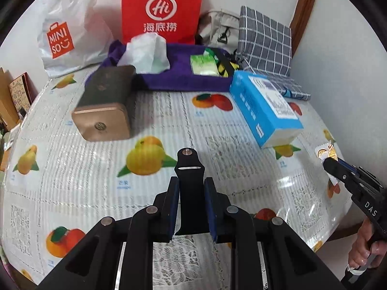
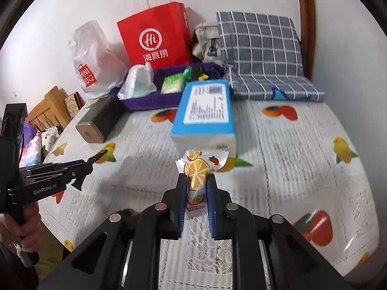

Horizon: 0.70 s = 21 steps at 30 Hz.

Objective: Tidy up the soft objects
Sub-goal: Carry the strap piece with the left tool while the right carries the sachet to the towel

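Both pairs of my jaws are clamped: the left gripper (image 1: 191,186) pinches a black strap (image 1: 189,169), and the right gripper (image 2: 196,183) squeezes a snack packet (image 2: 198,169) printed with orange slices. Each thing is held clear above the fruit-print tablecloth (image 1: 72,181), both grippers pitched forward and down toward it, my hand (image 1: 365,249) wrapped round the right handle low at the table's edge. Ahead lie a blue tissue box (image 2: 205,111) and a brown box (image 1: 104,111) on its side, still loose on the cloth. Beyond them the purple tray (image 1: 183,79) already holds a white plastic bag (image 1: 147,53) and a green packet (image 1: 203,65), so I judge the sorting partly done, with both held things still to go in.
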### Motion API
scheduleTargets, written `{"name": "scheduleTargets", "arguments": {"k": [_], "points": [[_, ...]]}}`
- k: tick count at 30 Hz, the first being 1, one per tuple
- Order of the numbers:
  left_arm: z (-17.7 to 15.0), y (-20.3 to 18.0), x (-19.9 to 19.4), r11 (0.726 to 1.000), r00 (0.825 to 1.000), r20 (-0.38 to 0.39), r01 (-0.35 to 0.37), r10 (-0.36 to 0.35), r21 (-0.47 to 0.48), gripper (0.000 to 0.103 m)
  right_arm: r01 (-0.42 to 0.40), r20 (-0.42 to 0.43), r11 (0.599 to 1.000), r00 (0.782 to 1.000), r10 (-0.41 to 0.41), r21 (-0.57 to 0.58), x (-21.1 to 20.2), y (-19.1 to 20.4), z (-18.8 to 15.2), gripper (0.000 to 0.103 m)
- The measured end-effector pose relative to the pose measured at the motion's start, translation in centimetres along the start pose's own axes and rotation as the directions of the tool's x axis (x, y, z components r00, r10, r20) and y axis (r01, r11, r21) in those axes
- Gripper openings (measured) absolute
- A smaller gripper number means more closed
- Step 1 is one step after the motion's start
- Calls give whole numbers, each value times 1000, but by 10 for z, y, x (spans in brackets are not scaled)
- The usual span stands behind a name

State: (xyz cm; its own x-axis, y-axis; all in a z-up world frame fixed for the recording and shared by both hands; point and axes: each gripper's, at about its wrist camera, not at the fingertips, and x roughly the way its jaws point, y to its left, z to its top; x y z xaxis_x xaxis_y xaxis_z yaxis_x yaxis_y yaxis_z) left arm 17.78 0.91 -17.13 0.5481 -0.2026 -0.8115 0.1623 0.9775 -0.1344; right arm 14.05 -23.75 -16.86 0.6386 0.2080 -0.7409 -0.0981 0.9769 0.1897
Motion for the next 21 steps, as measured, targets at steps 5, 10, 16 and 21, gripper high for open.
{"name": "scheduleTargets", "arguments": {"k": [5,10,16,21], "points": [[10,12,-11,1000,1000,28,7,-6,-18,20,-4,12,999,1000,4,-37,-2,14,15,15],[20,22,-20,1000,999,49,0,1,-23,20,-8,26,998,1000,10,-63,-2,27,29,15],[39,32,-29,1000,996,83,-11,14,-28,20,-12,49,997,999,15,-70,-1,35,49,15],[57,39,-32,999,995,98,-21,25,-42,20,-8,60,997,998,13,-81,1,40,67,15]]}}
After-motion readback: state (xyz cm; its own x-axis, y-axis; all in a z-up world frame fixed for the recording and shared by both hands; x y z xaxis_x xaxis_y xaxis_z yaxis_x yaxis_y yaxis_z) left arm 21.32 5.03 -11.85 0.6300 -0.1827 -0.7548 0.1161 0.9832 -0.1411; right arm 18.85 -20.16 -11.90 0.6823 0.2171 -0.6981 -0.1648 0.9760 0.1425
